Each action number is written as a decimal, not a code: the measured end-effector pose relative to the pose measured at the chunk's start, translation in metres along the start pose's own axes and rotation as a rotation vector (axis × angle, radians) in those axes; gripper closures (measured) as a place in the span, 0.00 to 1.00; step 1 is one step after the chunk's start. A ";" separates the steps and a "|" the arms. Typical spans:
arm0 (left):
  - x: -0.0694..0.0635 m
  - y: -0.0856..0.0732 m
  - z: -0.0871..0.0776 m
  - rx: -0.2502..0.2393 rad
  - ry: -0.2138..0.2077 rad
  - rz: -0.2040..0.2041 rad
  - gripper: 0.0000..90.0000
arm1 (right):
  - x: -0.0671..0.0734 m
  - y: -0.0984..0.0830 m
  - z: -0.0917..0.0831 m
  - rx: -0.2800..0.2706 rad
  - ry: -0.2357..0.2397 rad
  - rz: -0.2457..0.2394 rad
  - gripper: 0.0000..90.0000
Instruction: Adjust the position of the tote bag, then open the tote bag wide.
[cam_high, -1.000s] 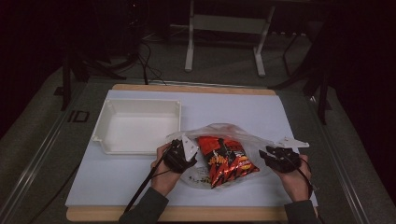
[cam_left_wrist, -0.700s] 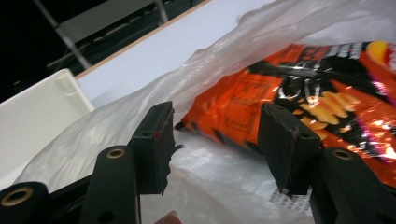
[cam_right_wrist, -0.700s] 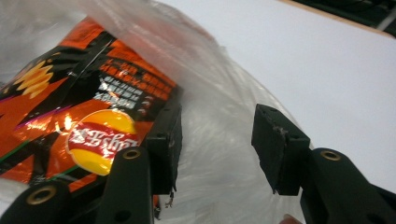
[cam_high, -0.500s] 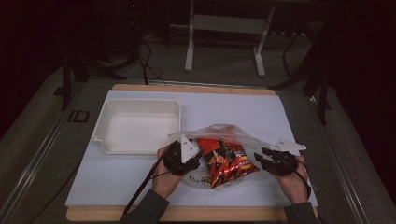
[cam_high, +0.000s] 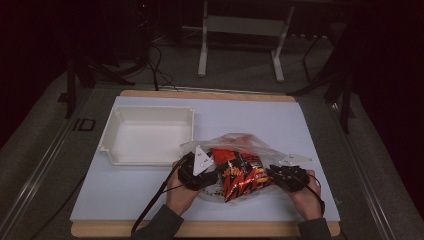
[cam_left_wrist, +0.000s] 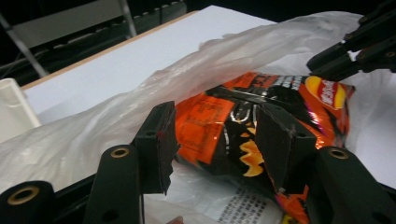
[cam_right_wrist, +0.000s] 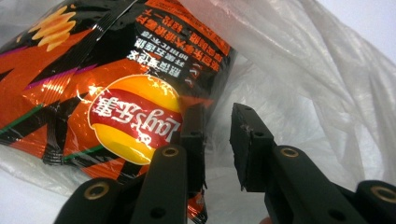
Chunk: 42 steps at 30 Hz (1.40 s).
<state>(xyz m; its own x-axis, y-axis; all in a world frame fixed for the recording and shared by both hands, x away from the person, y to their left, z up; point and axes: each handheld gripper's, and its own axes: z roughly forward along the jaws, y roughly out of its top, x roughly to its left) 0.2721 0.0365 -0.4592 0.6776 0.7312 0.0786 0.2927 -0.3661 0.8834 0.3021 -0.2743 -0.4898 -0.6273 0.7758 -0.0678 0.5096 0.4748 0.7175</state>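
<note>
table: white mat (cam_high: 150, 195), white bin (cam_high: 147, 134) sits well off from both grippers
bag: clear plastic bag (cam_high: 240, 145) lying between them, Lay's chip packet (cam_high: 242, 177) inside
left gripper (cam_left_wrist: 212, 140): spread, packet's end between the pads, not pinched
right gripper (cam_right_wrist: 217, 135): just been closing, narrow gap beside packet's corner, film behind
step: guessing getting the chips out
next: clamp the packet, hold the film
</note>
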 end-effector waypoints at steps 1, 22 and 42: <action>0.000 0.000 0.000 0.002 -0.004 -0.002 0.53 | 0.000 -0.001 0.000 -0.001 0.003 -0.001 0.84; 0.006 -0.007 0.003 0.004 -0.063 -0.055 0.56 | 0.002 -0.017 0.000 -0.012 0.035 0.019 0.89; 0.011 -0.027 -0.001 0.076 -0.170 -0.006 0.62 | 0.015 -0.026 -0.001 -0.040 0.104 0.014 0.96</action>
<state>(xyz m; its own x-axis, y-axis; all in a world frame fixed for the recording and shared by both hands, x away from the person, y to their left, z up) 0.2707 0.0547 -0.4816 0.7781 0.6280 -0.0115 0.3426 -0.4091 0.8457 0.2793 -0.2750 -0.5087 -0.6794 0.7336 0.0131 0.4961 0.4462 0.7448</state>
